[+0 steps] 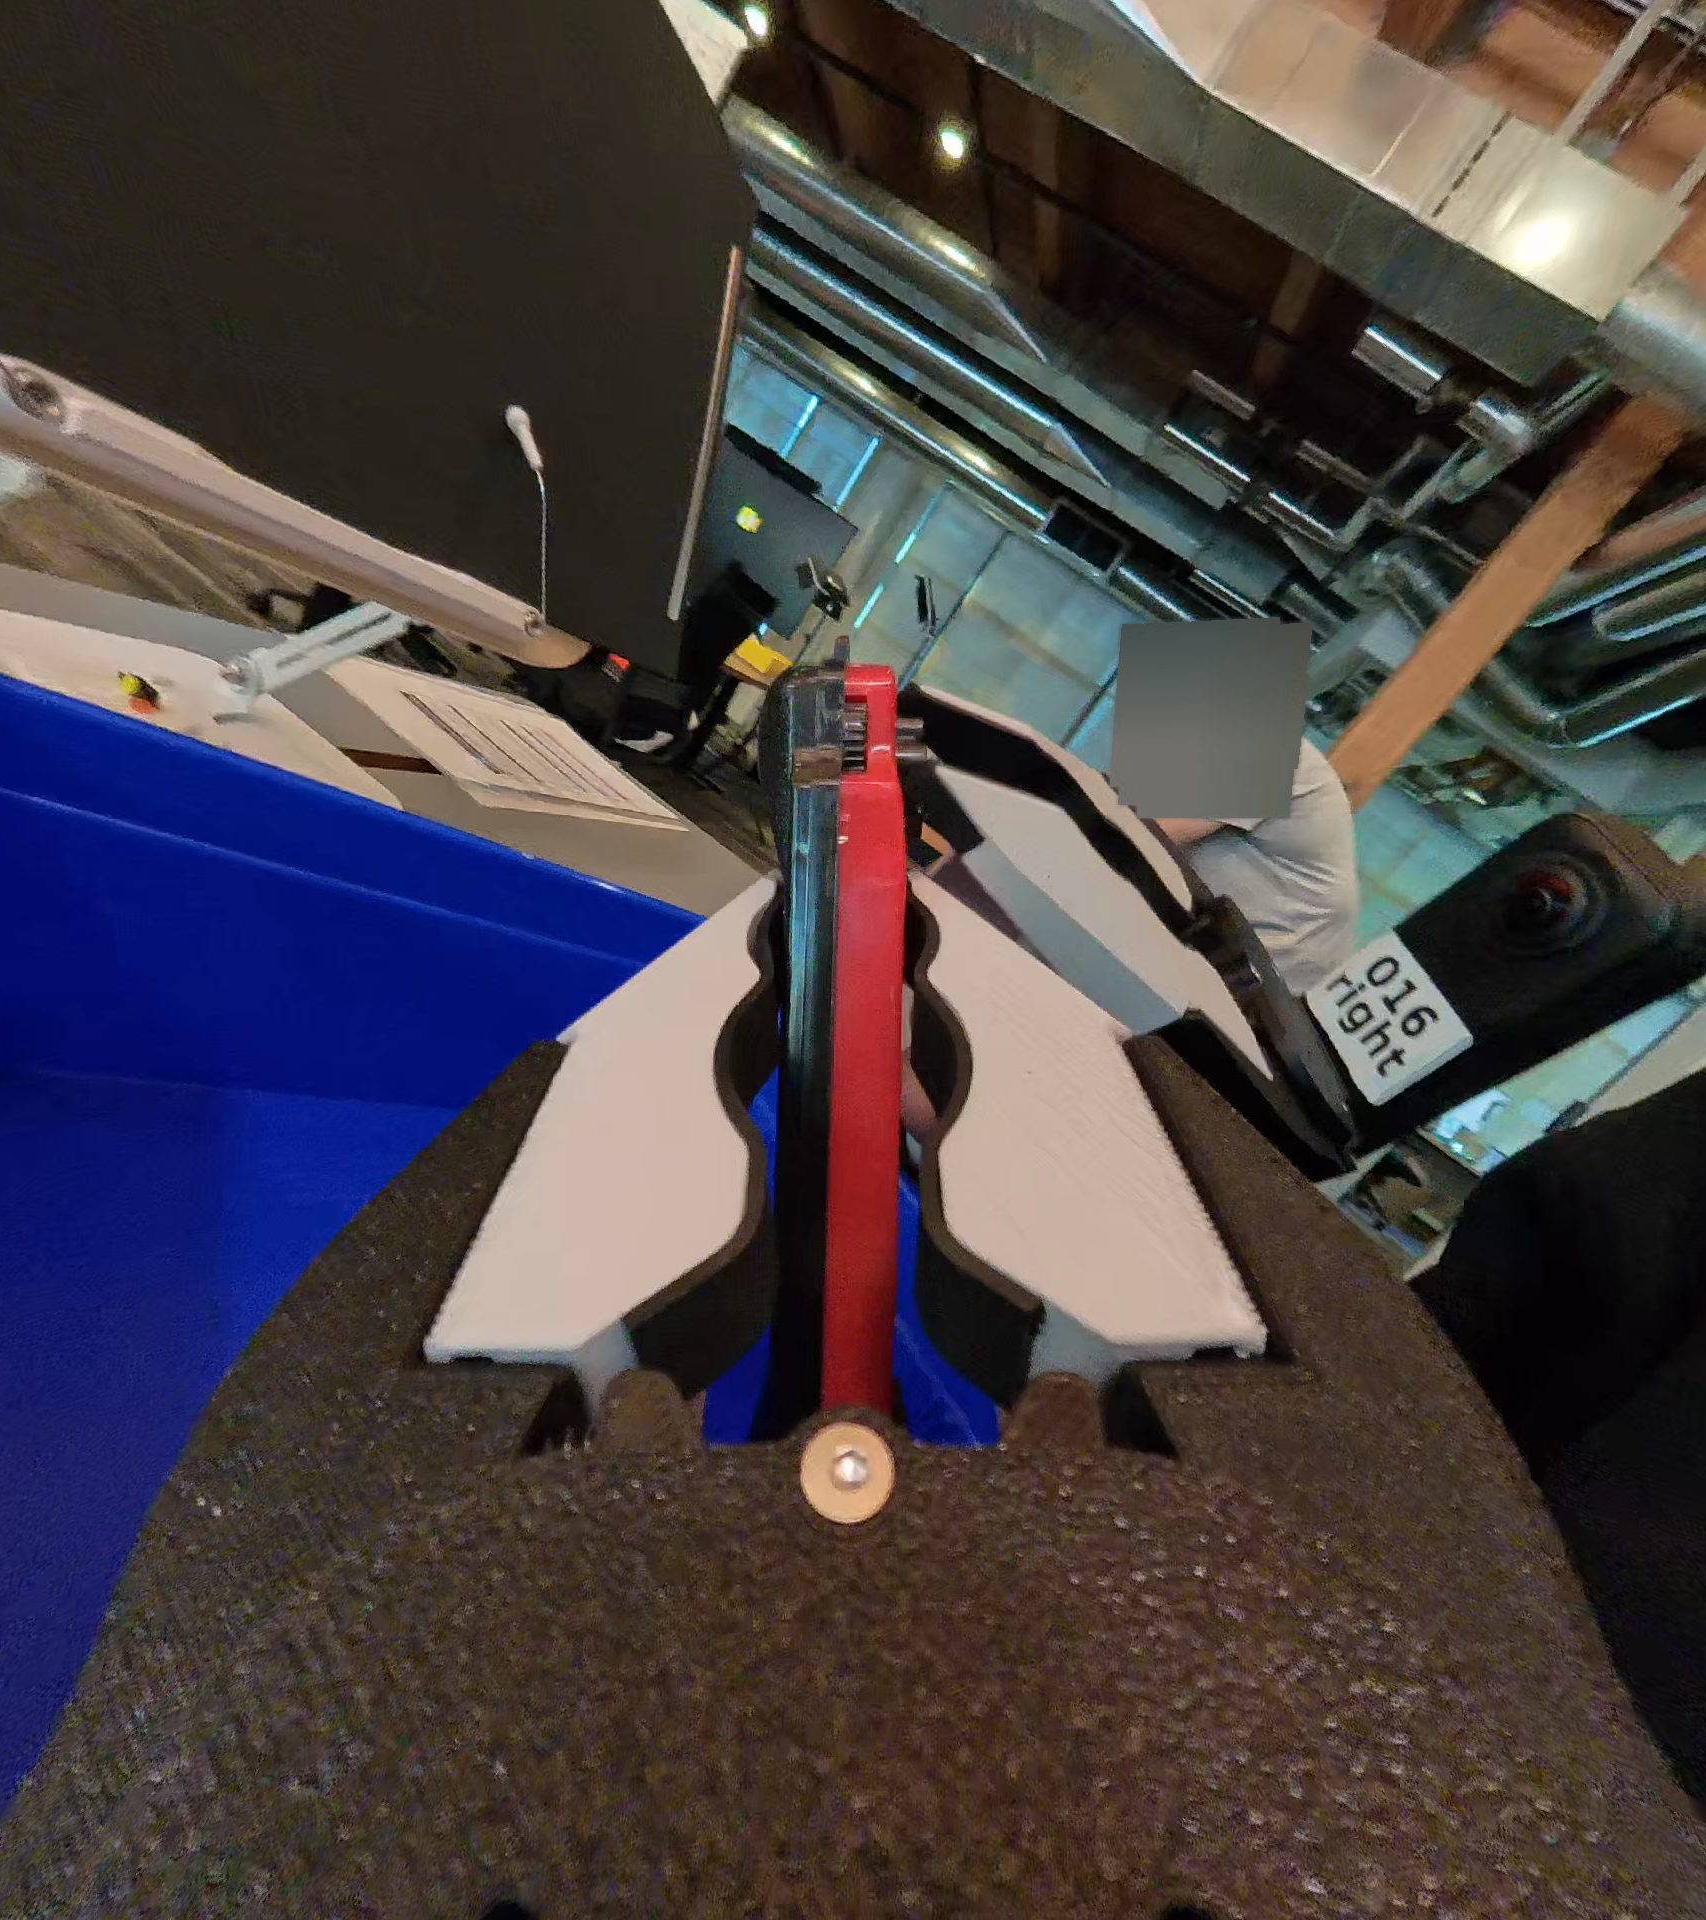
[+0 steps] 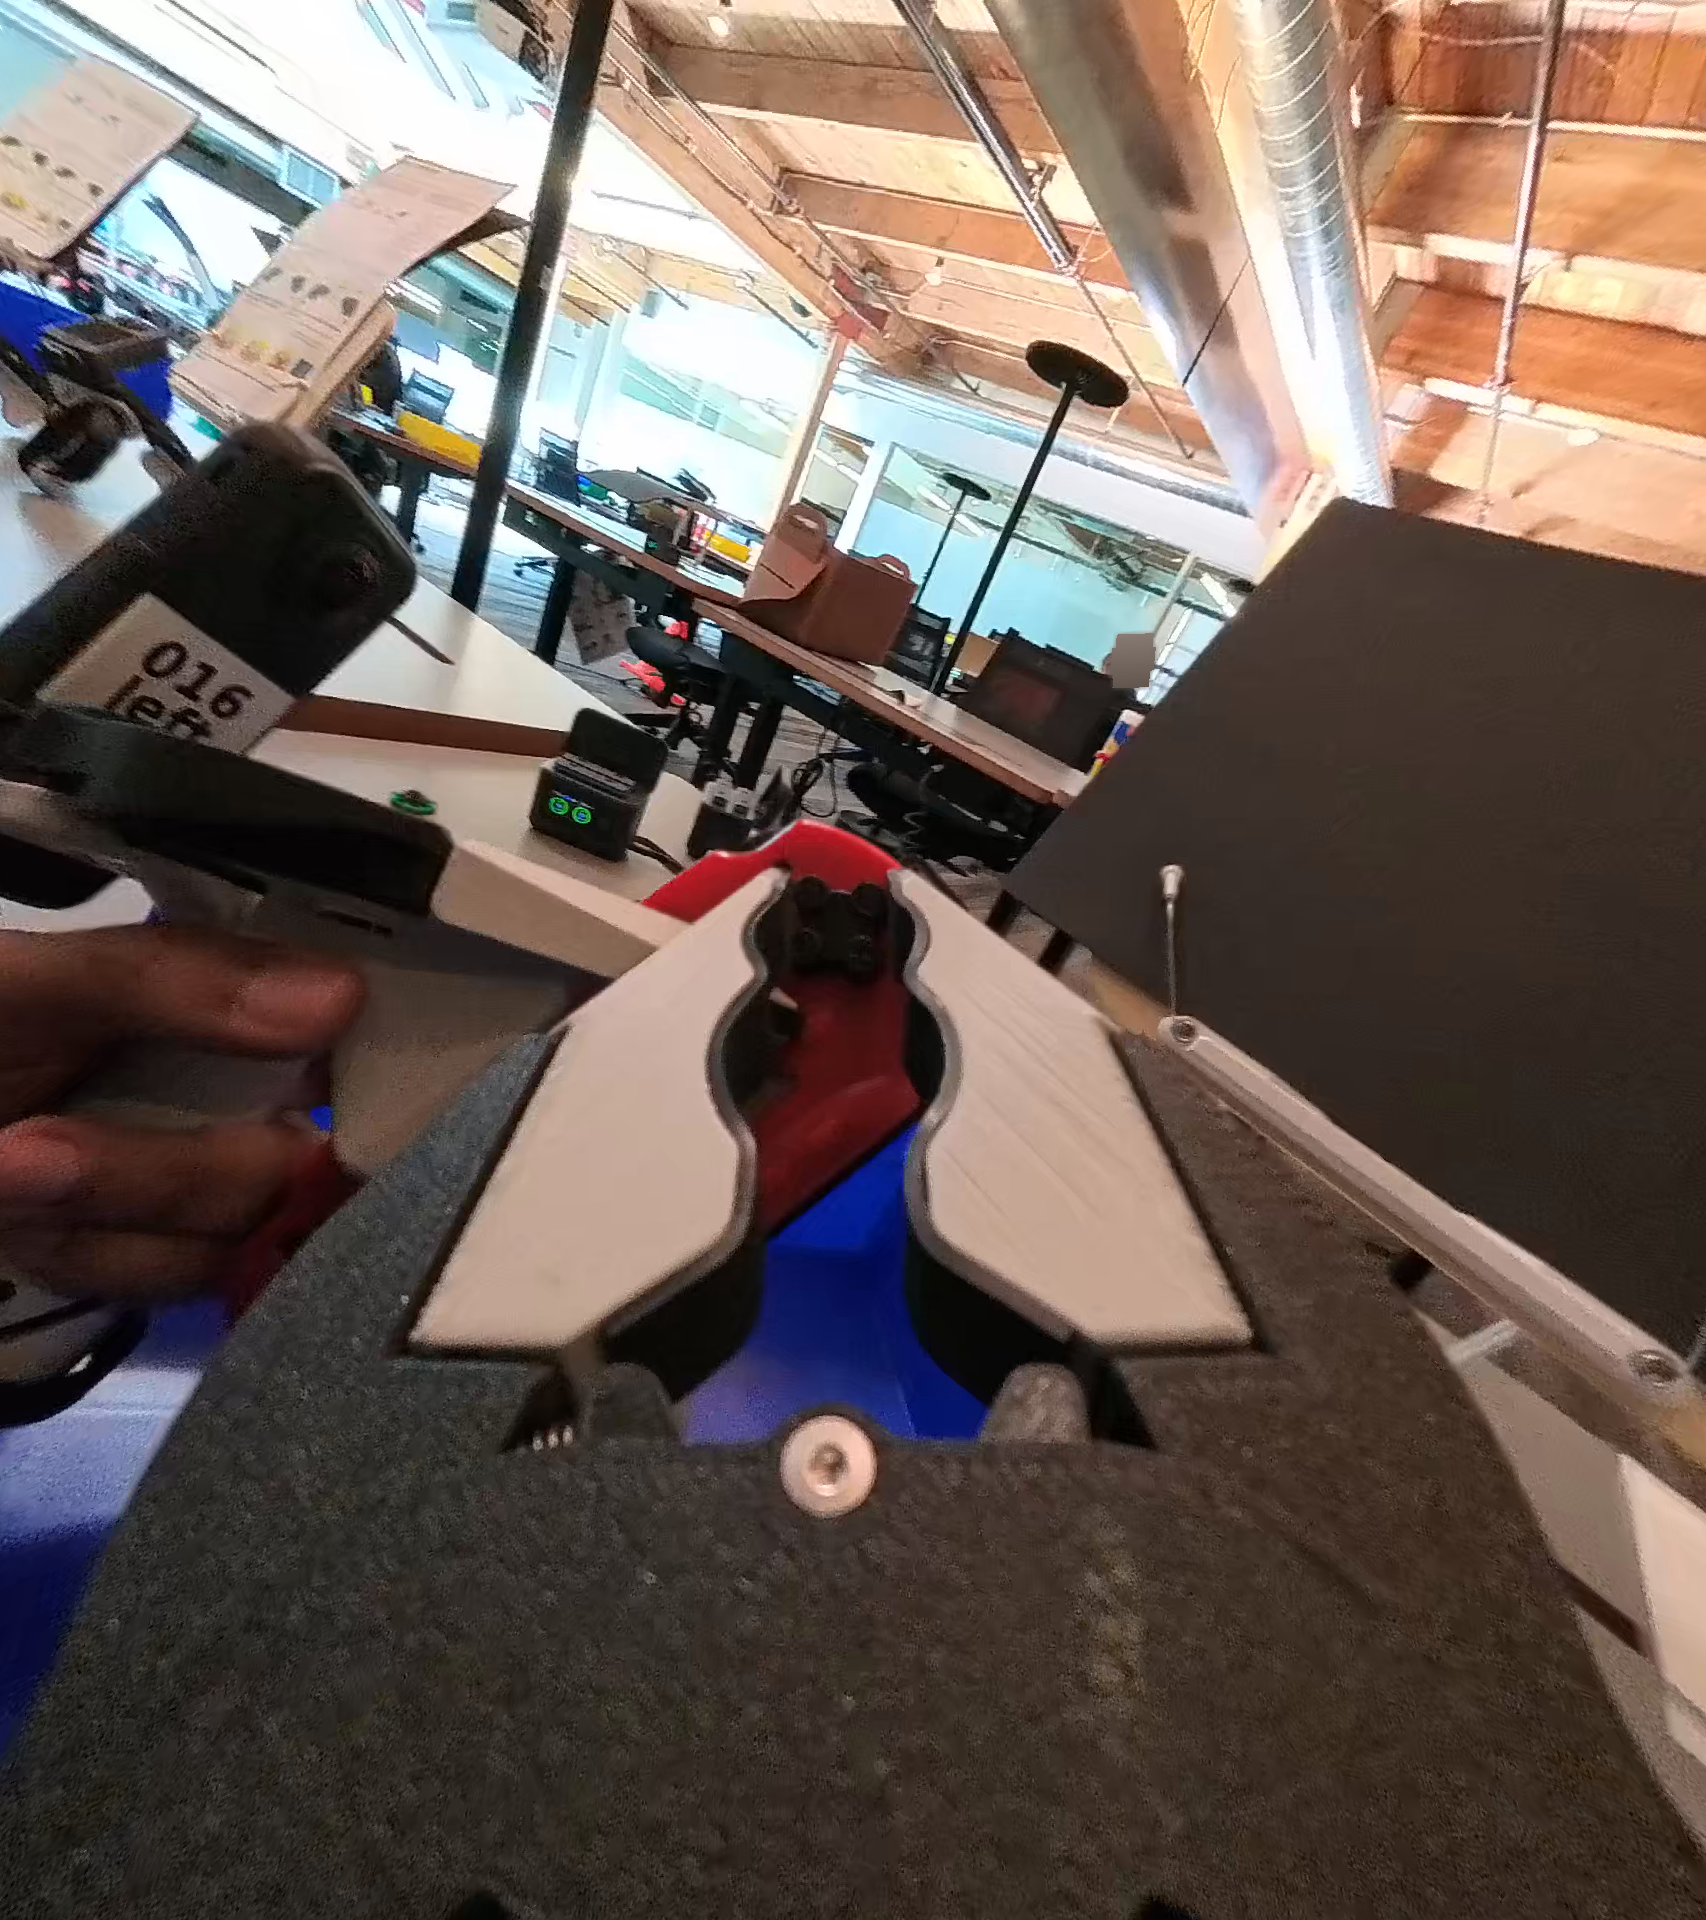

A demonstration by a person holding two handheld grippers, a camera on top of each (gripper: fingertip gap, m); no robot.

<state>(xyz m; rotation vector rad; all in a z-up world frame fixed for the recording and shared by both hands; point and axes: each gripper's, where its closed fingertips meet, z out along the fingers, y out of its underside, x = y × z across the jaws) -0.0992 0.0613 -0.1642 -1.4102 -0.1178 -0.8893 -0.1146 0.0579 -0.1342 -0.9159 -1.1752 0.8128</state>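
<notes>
The red-and-black tool [image 1: 854, 1039] stands upright over the blue bin [image 1: 205, 987], clamped by the left gripper [image 1: 844, 894]. The right gripper [image 2: 838, 904] has its jaws closed on the tool's black head, a hand [image 2: 80, 1101] beside it

Red-and-black tool [image 1: 849, 1039], blue bin [image 1: 205, 987]

Both wrist cams sat just behind their own fingers, tilted upward, ceiling filling the top of each view. Left cam faced across at the right gripper [image 1: 1088, 831] and its camera [image 1: 1555, 914], close by on its right. Right cam looked back at the left gripper [image 2: 558, 935], close on its left. Shared: the red tool [image 1: 864, 1039] between both finger pairs, blue bin [image 1: 205, 1039] below, black panel [image 1: 309, 260].
</notes>
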